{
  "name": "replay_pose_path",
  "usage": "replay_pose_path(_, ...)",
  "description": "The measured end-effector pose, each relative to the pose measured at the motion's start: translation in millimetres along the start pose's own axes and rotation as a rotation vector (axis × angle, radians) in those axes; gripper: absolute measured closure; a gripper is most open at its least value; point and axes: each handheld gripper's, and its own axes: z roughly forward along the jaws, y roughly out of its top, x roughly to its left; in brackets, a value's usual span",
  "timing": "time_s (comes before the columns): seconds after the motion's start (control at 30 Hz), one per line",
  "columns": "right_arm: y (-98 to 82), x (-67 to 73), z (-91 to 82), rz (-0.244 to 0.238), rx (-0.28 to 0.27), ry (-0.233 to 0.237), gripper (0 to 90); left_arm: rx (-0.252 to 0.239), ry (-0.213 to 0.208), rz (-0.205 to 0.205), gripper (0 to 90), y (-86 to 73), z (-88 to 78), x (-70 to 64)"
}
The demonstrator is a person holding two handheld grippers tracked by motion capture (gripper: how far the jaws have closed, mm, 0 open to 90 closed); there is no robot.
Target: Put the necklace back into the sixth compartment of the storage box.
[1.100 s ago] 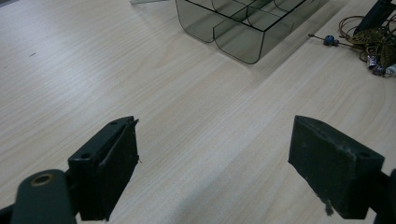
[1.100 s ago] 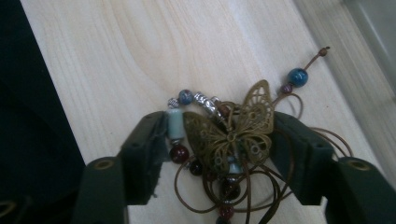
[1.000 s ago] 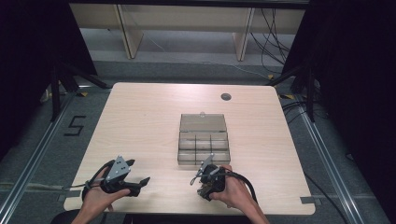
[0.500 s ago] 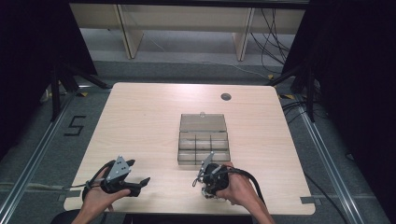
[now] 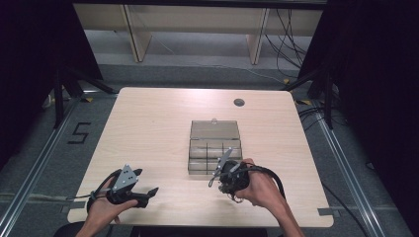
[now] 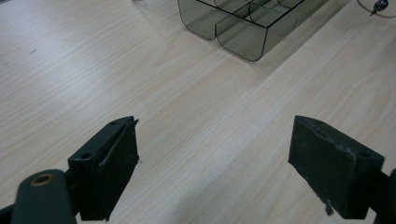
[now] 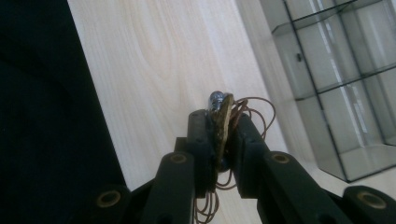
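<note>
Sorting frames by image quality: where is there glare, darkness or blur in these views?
High view: table evenly lit, surroundings dark, fairly soft. Left gripper view: sharp wood grain, box sheds a soft shadow. Right gripper view: box panes washed by glare, pendant and cord close, slightly blurred, black at left.

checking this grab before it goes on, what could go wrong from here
The right gripper pinches the pendant only by its thin edge, so it might slip or twist out. Its brown cord hangs in loose loops and could snag a divider of the clear compartment box close by.
</note>
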Motion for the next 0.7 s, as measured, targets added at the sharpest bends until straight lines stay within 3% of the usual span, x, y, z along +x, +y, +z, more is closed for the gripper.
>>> replay_pose_path(0.03,0.7,-0.6,-4.0,0.011,0.006,-0.006,79.9,0.0,0.0,0.0,15.1,0.0,0.0,0.0)
replay_pose_path(0.07,1.6,-3.2,-7.0,-0.016,-0.003,-0.006,79.9,-0.008,-0.002,-0.007,15.1,0.1,0.2,-0.5)
replay_pose_path(0.1,2.3,-4.1,-11.2,-0.004,0.003,-0.01,79.9,-0.005,0.0,-0.004,15.1,0.1,0.2,-0.2)
replay_pose_path(0.13,3.2,-6.9,-14.1,-0.026,-0.009,-0.008,79.9,-0.003,0.001,-0.001,15.1,0.1,0.2,0.1)
replay_pose_path(0.27,5.7,-14.2,-26.9,0.006,0.006,-0.011,79.9,0.007,-0.003,0.009,15.1,0.3,0.0,0.4)
replay_pose_path(0.33,6.8,-19.1,-32.4,0.005,-0.003,-0.013,79.9,-0.005,0.0,-0.031,15.1,-0.3,1.3,-2.2)
replay_pose_path(0.37,7.9,-22.2,-35.0,-0.015,-0.011,-0.003,79.9,0.0,0.001,-0.022,15.1,-0.3,1.2,-1.5)
replay_pose_path(0.5,11.8,-29.0,-47.7,0.004,-0.006,-0.013,79.9,0.015,0.002,0.007,15.1,0.2,0.0,0.1)
replay_pose_path(0.53,13.2,-31.0,-50.2,0.0,-0.011,-0.015,79.9,-0.002,0.001,-0.016,15.2,0.0,1.2,-1.5)
replay_pose_path(0.7,21.9,-41.2,-56.2,0.002,-0.011,-0.036,79.8,-0.004,-0.001,-0.032,15.1,-0.3,1.2,-2.1)
